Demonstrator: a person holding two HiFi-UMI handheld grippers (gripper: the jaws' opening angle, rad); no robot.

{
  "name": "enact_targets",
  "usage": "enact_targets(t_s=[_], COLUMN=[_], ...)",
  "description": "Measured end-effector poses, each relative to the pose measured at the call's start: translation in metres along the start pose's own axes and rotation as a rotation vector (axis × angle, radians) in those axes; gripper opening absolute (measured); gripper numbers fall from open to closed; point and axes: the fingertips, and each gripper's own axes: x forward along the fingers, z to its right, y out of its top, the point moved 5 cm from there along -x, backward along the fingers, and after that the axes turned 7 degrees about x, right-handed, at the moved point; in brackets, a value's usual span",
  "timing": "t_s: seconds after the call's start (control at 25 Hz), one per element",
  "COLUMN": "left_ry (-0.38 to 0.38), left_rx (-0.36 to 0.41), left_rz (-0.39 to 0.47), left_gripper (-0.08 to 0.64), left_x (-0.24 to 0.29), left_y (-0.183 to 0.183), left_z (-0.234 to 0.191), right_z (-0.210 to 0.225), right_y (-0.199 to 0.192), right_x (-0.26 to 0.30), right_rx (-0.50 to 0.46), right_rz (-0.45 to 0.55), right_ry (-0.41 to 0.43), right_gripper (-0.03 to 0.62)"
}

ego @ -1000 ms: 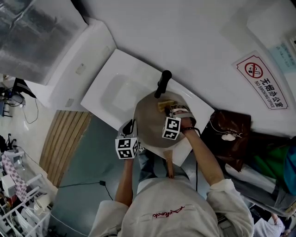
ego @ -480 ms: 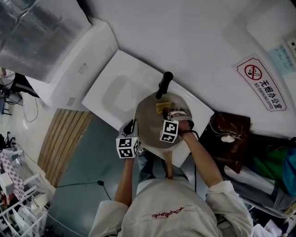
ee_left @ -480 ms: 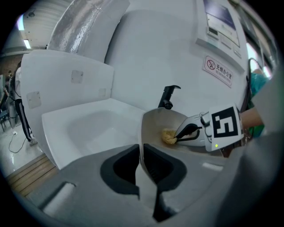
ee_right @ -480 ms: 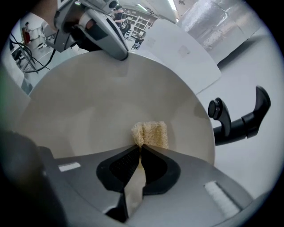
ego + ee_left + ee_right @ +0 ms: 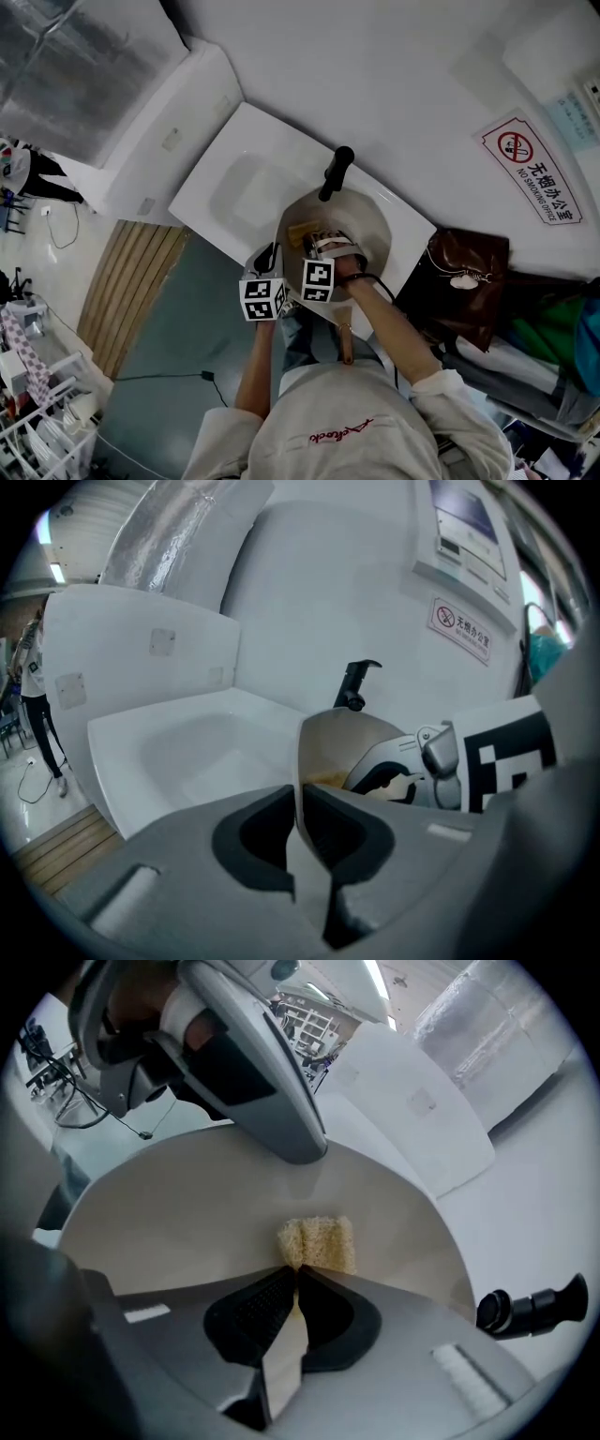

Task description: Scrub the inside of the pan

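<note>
**Q:** At the right end of the sink [image 5: 234, 183], what holds the pan [image 5: 361, 234] in place?

**A:** The left gripper [image 5: 298, 797]. Its jaws are clamped on the pan's near-left rim, and the thin wall runs between the two pads. This grip probably braces the pan against the scrubbing load. The handle [image 5: 344, 342] points near, toward the person, and neither gripper holds it.

**Q:** Where is the pan relative to the faucet [image 5: 335, 172]?

**A:** Directly near of it, over the sink's right part. This position likely lets rinse water and residue drain into the sink.

**Q:** State of the right gripper [image 5: 295, 1271]?

**A:** Its jaws are closed on a yellow sponge [image 5: 317, 1243], pinching the sponge's near edge. The rest of the sponge projects past the fingertips. The sponge looks pressed against the pan's inner surface, toward the left side, close to the rim the left gripper holds.

**Q:** Why grip the sponge by its edge?

**A:** It exposes most of the sponge, so the sponge meets the pan rather than the jaws.

**Q:** Task progress?

**A:** Scrubbing appears to be under way. The inner surface looks pale and mostly even. Residue cannot be told from shading.

**Q:** Risk?

**A:** The two grippers work close together, so a wide stroke leftward could knock the right gripper against the left one.
</note>
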Motion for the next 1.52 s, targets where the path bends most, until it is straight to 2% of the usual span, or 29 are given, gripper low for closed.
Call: enact_targets(t_s=[0.48, 1.08, 1.32, 1.52], left_ry=[-0.002, 0.007, 0.007, 0.01], left_rx=[0.002, 0.008, 0.012, 0.013], left_rz=[-0.004, 0.0, 0.001, 0.001], left_gripper=[0.029, 0.029, 0.029, 0.029], left_x=[0.001, 0.001, 0.001, 0.001], left_y=[0.0, -0.001, -0.001, -0.001], left_z=[0.0, 0.0, 0.0, 0.001], right_z=[-0.003, 0.007, 0.013, 0.013], right_y=[-0.007, -0.074, -0.108, -0.116], right_x=[0.006, -0.005, -0.009, -0.01], right_rx=[0.0, 0.073, 0.102, 0.106], right_rz=[-0.039, -0.126, -0.193, -0.21], right_ry=[0.006, -0.025, -0.042, -0.039], right_gripper=[0.025, 0.025, 0.025, 0.025])
